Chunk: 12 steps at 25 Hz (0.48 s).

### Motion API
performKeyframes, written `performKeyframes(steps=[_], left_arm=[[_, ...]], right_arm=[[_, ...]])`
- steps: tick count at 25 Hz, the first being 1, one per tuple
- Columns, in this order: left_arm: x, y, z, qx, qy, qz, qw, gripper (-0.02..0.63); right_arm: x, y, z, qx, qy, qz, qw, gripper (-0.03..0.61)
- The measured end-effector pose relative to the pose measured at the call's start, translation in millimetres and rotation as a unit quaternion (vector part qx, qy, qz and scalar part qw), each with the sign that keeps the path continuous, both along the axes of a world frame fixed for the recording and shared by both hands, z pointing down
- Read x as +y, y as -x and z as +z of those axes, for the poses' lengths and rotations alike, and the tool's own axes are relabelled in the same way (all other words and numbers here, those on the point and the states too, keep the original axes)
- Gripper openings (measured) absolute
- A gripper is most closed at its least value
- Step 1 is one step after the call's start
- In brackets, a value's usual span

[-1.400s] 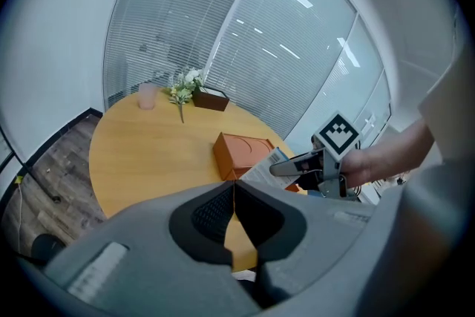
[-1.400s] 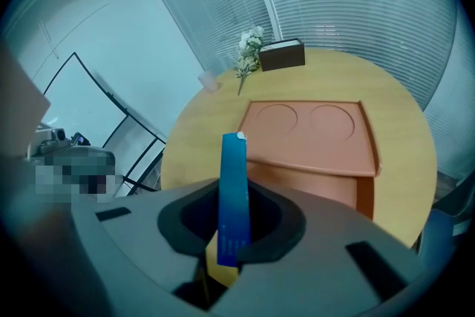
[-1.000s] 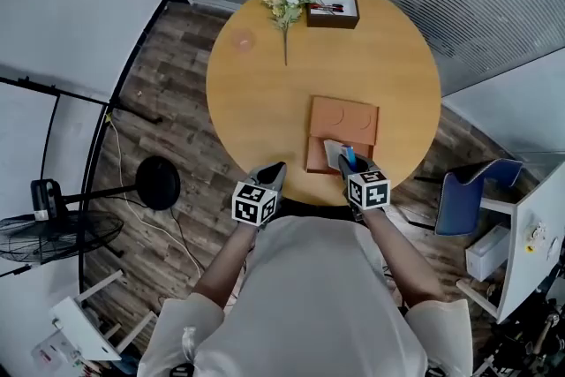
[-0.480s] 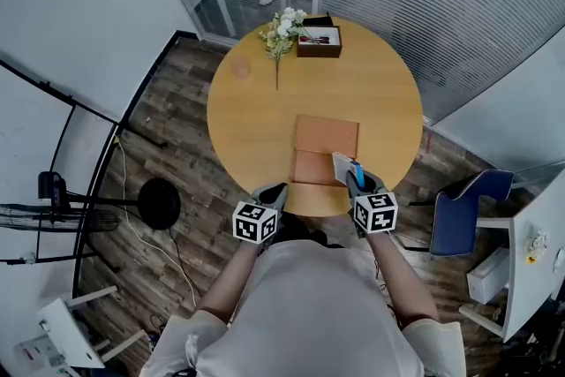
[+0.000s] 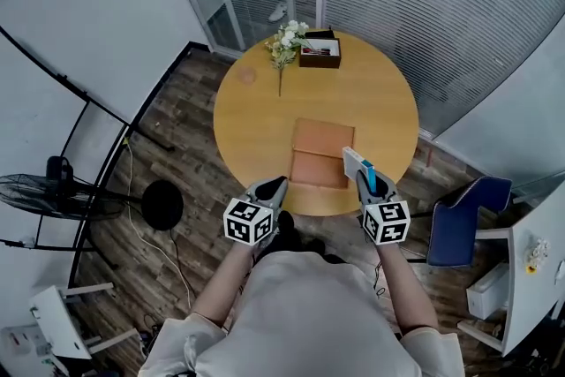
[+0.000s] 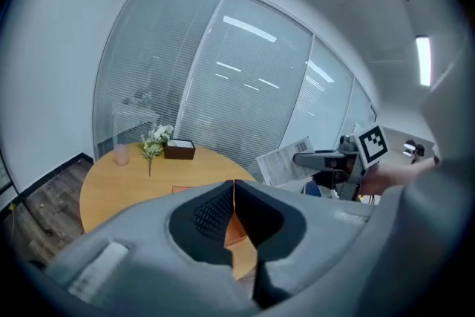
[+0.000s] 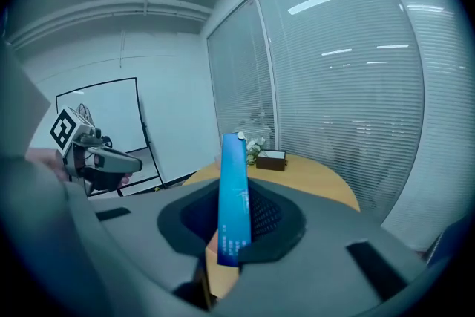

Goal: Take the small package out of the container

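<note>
On the round wooden table [image 5: 380, 101] lies the flat orange container [image 5: 321, 153], open, its lid folded back. My right gripper [image 5: 365, 181] hangs over the table's near right edge, just right of the container, shut on the small package [image 5: 356, 163], white with a blue edge. In the right gripper view the package [image 7: 234, 197] stands upright between the jaws, blue edge facing the camera. My left gripper [image 5: 274, 185] hovers at the table's near edge, left of the container, shut and empty; its jaws meet in the left gripper view [image 6: 234, 208].
At the table's far side lie a bunch of white flowers [image 5: 284, 44], a dark box of pens [image 5: 320, 51] and a pink cup [image 5: 246, 77]. A blue chair [image 5: 459, 212] stands at the right. A fan [image 5: 53, 190] and a stand base [image 5: 162, 204] are on the floor at the left.
The right gripper has carried the package up and to the right, off the container. The head view has pulled back, so the table looks smaller. The left gripper stayed shut.
</note>
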<state>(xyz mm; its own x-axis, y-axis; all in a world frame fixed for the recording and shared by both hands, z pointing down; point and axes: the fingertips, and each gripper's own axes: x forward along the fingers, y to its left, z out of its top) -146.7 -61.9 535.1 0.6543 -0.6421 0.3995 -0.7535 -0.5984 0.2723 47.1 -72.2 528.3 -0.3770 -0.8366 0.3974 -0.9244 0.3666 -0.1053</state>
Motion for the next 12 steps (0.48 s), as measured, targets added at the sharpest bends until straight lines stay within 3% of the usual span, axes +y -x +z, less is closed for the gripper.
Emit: performKeyframes(steps=[12], left_arm=[[-1, 23, -78, 0.02, -0.082, 0.014, 0.9964, 0.02]], right_arm=[[19, 9, -67, -0.008, -0.074, 0.024, 0.997, 0.051]])
